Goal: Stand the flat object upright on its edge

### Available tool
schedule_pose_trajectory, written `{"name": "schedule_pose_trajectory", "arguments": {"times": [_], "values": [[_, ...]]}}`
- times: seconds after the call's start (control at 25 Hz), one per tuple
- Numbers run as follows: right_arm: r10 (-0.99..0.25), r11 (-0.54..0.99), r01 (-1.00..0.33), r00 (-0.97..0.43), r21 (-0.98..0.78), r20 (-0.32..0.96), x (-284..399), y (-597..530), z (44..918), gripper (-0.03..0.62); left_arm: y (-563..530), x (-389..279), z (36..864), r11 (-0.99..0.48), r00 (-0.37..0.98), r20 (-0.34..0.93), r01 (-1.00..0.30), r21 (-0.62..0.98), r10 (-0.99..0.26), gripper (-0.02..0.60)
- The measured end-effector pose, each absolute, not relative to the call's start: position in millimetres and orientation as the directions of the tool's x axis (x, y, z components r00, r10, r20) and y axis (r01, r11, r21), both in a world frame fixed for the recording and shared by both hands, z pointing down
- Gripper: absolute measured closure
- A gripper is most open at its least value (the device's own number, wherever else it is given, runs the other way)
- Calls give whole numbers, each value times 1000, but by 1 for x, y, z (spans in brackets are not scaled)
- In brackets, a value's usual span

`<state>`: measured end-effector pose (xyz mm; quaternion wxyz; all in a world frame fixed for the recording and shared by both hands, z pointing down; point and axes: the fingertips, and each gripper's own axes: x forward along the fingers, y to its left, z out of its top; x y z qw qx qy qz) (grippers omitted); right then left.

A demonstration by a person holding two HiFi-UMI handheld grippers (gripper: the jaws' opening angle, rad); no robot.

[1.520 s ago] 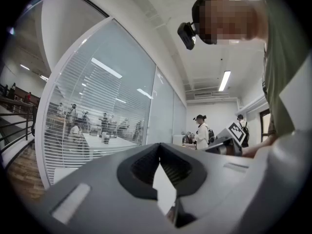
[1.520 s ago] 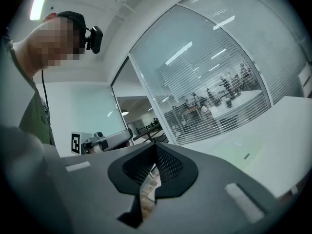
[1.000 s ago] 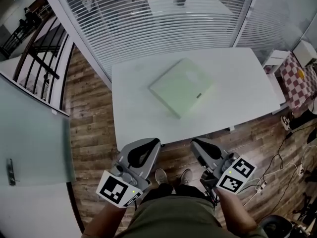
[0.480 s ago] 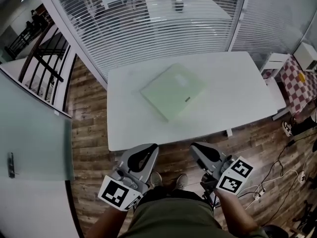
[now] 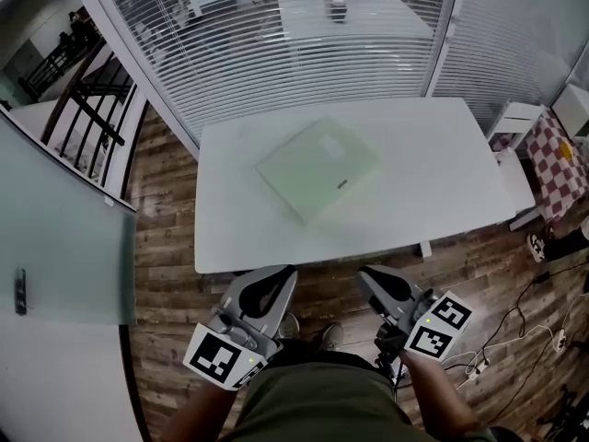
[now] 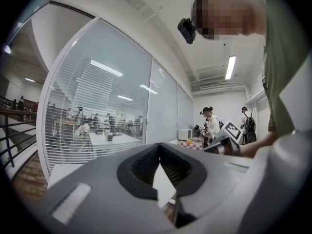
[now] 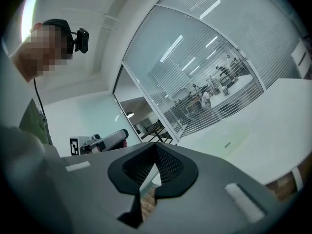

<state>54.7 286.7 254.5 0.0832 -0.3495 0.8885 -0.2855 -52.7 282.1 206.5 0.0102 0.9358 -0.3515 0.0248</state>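
Note:
A flat, pale green square object [image 5: 317,168] lies flat on the white table [image 5: 433,173], left of the middle, with a small dark label near its right edge. Both grippers hang in front of the table's near edge, over the wooden floor, well short of the object. My left gripper [image 5: 285,272] is shut with nothing in it, its jaws meeting at the tip [image 6: 159,146]. My right gripper [image 5: 366,273] is also shut and empty [image 7: 156,146]. Each gripper shows in the other's view, the right gripper [image 6: 226,134] and the left gripper [image 7: 105,140].
A glass wall with blinds [image 5: 304,53] runs behind the table. A frosted glass door [image 5: 55,238] stands at the left, beside a railing [image 5: 83,90]. A small white stand [image 5: 511,118], a checkered cloth [image 5: 552,150] and floor cables [image 5: 543,293] lie at the right. People [image 6: 210,126] stand far off.
The view and both grippers have shifted sideways along the table's near edge, so the table and the green object sit a little further left. Both grippers stay shut and empty.

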Motion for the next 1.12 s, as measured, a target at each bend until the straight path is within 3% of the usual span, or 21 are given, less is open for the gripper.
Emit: {"name": "schedule_pose_trajectory", "arguments": {"times": [1.12], "values": [[-692, 531, -603, -714, -596, 106, 22, 215, 282, 583, 194, -82, 243, -779, 783, 79, -622, 79, -617, 581]]}}
